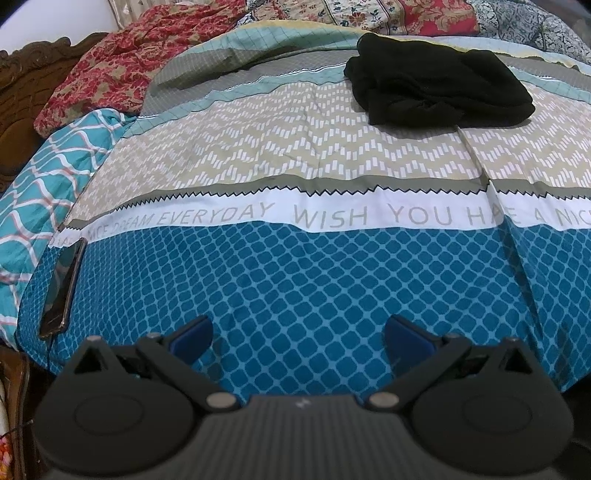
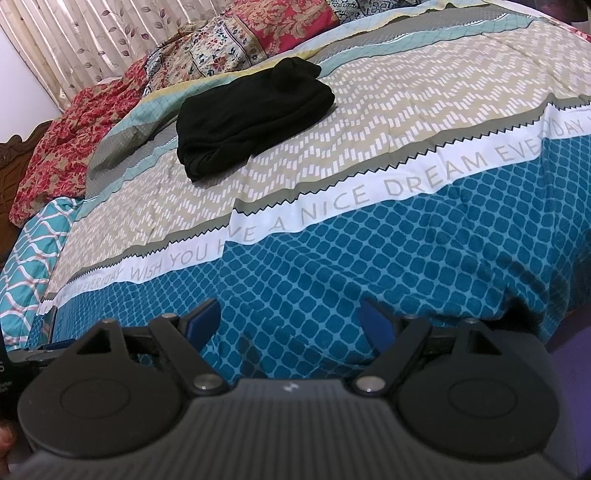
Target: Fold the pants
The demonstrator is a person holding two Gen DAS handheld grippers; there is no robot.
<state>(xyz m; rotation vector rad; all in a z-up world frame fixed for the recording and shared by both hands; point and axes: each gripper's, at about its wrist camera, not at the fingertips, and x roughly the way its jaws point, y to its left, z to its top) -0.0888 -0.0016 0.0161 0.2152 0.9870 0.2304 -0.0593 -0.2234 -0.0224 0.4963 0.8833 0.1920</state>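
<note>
The black pants [image 1: 439,83] lie in a folded bundle on the beige zigzag band of the bedspread, far from both grippers; they also show in the right wrist view [image 2: 247,118]. My left gripper [image 1: 298,338] is open and empty, hovering over the blue patterned band near the bed's front edge. My right gripper [image 2: 291,321] is open and empty too, over the same blue band, with the pants up and to the left of it.
A dark phone [image 1: 61,291] lies at the bed's left edge. Red floral fabric [image 1: 110,70] and patterned pillows [image 2: 229,44] are heaped at the back. A carved wooden headboard [image 1: 22,74] stands at the left. A curtain [image 2: 92,33] hangs behind.
</note>
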